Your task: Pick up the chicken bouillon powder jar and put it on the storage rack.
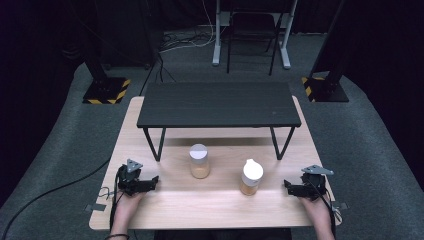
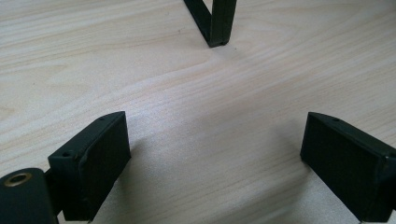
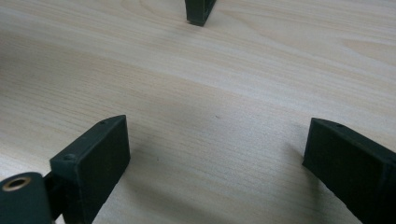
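Jars are the things nearest the claws: in the high view two small jars of tan contents stand on the pale wooden counter (image 1: 165,205). One jar with a flat white lid (image 1: 199,161) stands near the middle, just in front of the black shelf (image 1: 218,104) that rests on thin legs at the far half of the counter. The other jar, with a white spouted cap (image 1: 251,177), stands to its right and a little nearer. The left claw (image 1: 154,180) lies at the near left edge, held in a hand, its tips pointing right toward the flat-lidded jar but well apart from it. The right claw (image 1: 287,185) lies at the near right edge, held in the other hand, tips pointing left toward the spouted jar, which is near it but not touching. Both jars sit between the two claws.

In the left gripper view, the left claw (image 2: 215,161) stands wide, with bare wood grain between its two black jaws. Farther off, a black shelf leg (image 2: 219,23) meets the counter (image 2: 140,60) at the top.

In the right gripper view, the right claw (image 3: 217,163) also stands wide, with plain counter (image 3: 261,70) between the jaws. The foot of another shelf leg (image 3: 198,11) shows at the top edge, a little left of centre.
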Motion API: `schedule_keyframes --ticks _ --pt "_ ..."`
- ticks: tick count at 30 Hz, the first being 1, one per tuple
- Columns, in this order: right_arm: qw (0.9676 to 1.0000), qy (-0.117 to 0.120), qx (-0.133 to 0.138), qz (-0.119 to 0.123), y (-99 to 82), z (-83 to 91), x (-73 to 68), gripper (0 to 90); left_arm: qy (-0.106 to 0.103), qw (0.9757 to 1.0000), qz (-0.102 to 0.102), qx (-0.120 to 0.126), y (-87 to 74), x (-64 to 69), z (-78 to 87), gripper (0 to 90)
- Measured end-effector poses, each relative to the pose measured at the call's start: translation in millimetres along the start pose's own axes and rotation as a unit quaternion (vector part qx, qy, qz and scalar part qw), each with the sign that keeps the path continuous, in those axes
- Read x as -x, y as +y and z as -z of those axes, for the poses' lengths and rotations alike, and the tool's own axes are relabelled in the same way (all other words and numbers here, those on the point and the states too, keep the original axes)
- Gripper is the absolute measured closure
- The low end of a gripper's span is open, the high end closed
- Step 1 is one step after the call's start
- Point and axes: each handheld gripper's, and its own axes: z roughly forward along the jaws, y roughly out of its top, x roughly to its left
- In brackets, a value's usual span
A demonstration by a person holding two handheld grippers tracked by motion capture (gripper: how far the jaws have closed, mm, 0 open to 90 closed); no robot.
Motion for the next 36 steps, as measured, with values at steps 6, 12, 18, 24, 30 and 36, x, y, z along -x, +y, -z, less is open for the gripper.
schedule_keyframes --ticks 6,12,18,24,30,36 --pt "1.0 -0.001 -0.001 -0.002 0.8 -0.8 -0.4 5.4 0.001 1.0 0.0 0.0 -1.6 0.6 1.7 7.8" --pt "1.0 -0.002 -0.001 -0.003 0.7 -0.5 -1.3 5.1 -0.001 1.0 -0.001 -0.001 -0.3 -0.6 0.7 7.6" --pt "1.0 -0.003 -0.001 -0.003 0.3 0.0 -2.3 5.0 -0.001 1.0 0.0 0.0 -0.2 -0.8 0.2 7.6" --pt "1.0 -0.003 -0.001 -0.003 -0.4 0.5 -2.9 5.0 -0.002 1.0 -0.001 -0.001 0.6 -1.8 -0.5 7.3" --pt "1.0 -0.003 -0.001 -0.003 -0.3 0.5 -2.9 5.0 -0.002 1.0 -0.002 -0.001 1.1 -2.2 -0.7 7.3" --pt "1.0 -0.004 -0.001 -0.003 -0.4 0.5 -3.2 4.9 -0.001 1.0 -0.001 -0.001 1.0 -1.9 -0.8 7.2"
